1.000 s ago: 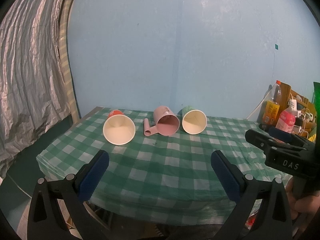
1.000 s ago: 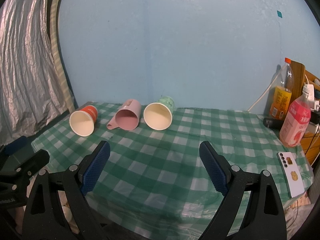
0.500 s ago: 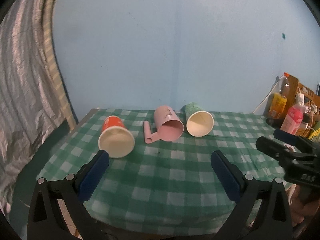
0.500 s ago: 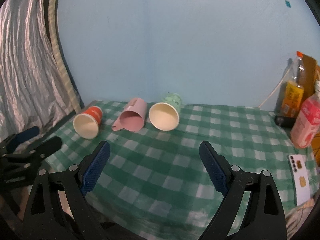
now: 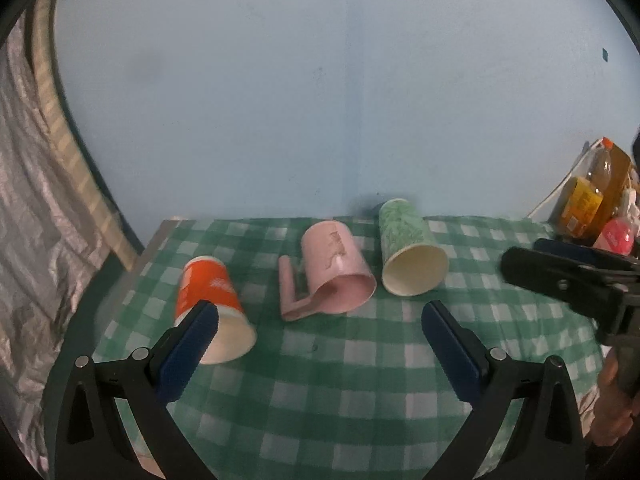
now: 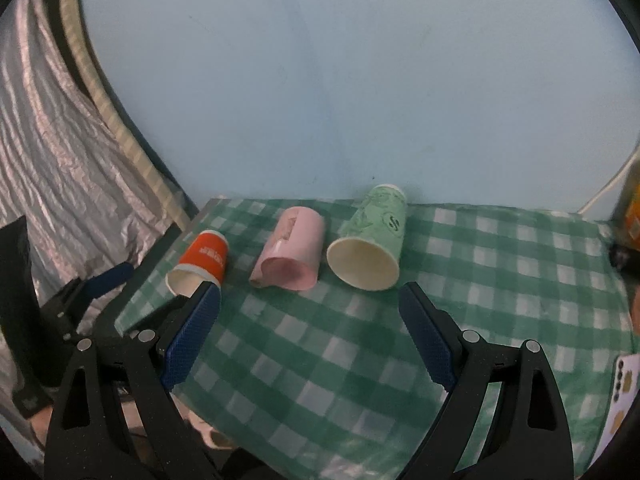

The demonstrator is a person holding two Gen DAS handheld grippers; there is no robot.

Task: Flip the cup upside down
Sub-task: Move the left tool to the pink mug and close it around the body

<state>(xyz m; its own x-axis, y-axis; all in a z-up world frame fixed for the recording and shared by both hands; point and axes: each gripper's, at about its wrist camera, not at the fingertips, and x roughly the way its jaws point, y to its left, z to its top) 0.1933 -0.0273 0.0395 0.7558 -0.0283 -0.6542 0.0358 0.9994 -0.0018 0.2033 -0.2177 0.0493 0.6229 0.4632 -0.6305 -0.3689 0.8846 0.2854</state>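
Note:
Three cups lie on their sides on the green checked tablecloth (image 5: 360,380), mouths toward me: an orange paper cup (image 5: 208,284) on the left, a pink handled mug (image 5: 336,268) in the middle, a green paper cup (image 5: 408,248) on the right. They also show in the right wrist view: orange cup (image 6: 202,262), pink mug (image 6: 294,254), green cup (image 6: 374,244). My left gripper (image 5: 318,320) is open and empty, above the table in front of the cups. My right gripper (image 6: 310,312) is open and empty, in front of the pink mug and green cup.
Drink bottles (image 5: 588,196) stand at the table's right end. A phone (image 6: 622,400) lies at the right front edge. A silver curtain (image 6: 52,160) hangs on the left. A blue wall is right behind the cups.
Both grippers have risen and moved forward toward the cups, now looking down on them more steeply. Both stay open. The cups have not moved.

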